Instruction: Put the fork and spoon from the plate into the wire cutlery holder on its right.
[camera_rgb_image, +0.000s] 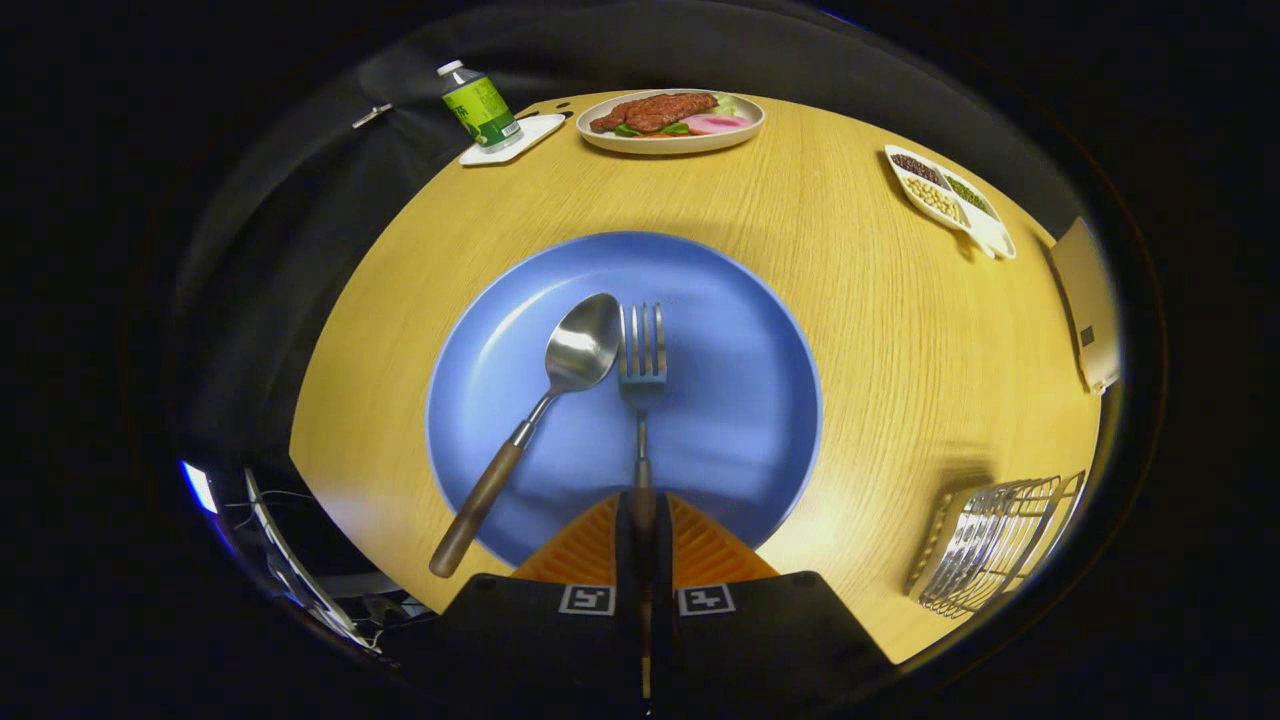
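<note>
The gripper (642, 515) pinches the fork (642, 365) by its brown handle, both orange fingers (585, 550) pressed against it; the fork has a steel neck and four tines pointing away over the blue plate (740, 340); the spoon (560, 385), steel bowl and wooden handle, lies slanted just left of it; the wire cutlery holder (995, 545) sits on the wooden table (900, 330), right of the plate.

Blue plate (740, 420), silver fork (642, 372) w/ brown handle, orange-ridged tool (642, 515).
</note>
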